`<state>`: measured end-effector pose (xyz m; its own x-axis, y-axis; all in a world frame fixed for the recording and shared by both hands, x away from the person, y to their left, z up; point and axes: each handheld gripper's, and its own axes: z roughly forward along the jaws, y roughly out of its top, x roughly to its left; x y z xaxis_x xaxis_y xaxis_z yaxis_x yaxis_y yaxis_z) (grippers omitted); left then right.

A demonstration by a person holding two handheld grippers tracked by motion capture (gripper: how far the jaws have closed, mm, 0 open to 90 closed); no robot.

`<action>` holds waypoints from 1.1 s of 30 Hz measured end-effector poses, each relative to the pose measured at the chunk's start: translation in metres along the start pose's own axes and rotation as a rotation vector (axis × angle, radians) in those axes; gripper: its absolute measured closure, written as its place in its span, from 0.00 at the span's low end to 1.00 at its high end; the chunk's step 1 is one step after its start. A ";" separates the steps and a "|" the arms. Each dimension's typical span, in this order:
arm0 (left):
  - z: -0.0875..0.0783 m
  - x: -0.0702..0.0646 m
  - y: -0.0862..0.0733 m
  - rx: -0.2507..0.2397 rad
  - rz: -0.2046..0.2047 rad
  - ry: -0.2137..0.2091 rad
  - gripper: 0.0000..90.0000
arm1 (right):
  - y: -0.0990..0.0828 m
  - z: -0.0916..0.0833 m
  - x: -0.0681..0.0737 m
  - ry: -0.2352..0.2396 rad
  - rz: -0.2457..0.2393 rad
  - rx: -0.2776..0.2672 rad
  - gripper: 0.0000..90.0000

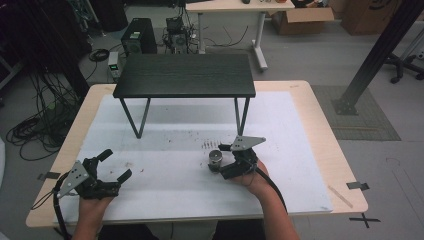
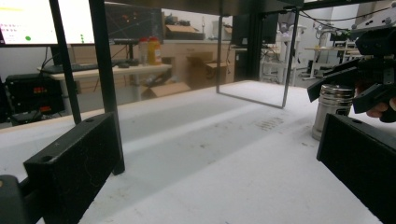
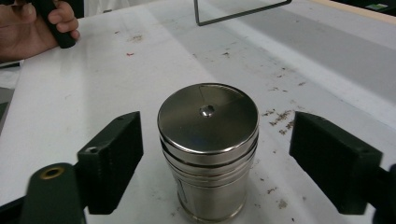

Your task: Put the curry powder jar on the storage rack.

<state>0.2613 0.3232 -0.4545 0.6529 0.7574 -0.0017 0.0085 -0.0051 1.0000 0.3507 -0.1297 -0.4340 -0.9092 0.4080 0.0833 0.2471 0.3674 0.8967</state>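
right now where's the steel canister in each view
High view: the steel canister stands right of centre on the white mat, by the right tool.
Left gripper view: at the right edge, behind the near jaw.
Right gripper view: centre, between the jaws, gaps on both sides.
Shared landmark: the black shelf's wire leg.

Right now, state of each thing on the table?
Tin: upright on the mat, lid on, between the right gripper's jaws, gaps both sides.
Right gripper: open around the tin, not gripping.
Left gripper: open, empty, apart from the tin.
Black shelf: standing on its legs, top bare.
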 end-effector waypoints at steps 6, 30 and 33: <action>0.000 0.000 0.000 0.000 0.001 0.000 0.00 | 0.000 0.000 0.001 -0.004 -0.011 0.007 0.30; 0.000 0.000 0.000 0.000 0.000 0.000 0.00 | -0.002 0.001 0.003 0.005 -0.044 -0.011 0.54; 0.000 0.000 0.000 0.000 0.000 0.001 0.00 | -0.002 0.001 0.004 0.004 -0.053 -0.008 0.54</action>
<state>0.2612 0.3233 -0.4545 0.6524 0.7579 -0.0013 0.0080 -0.0052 1.0000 0.3470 -0.1280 -0.4356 -0.9222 0.3850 0.0374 0.1958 0.3812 0.9035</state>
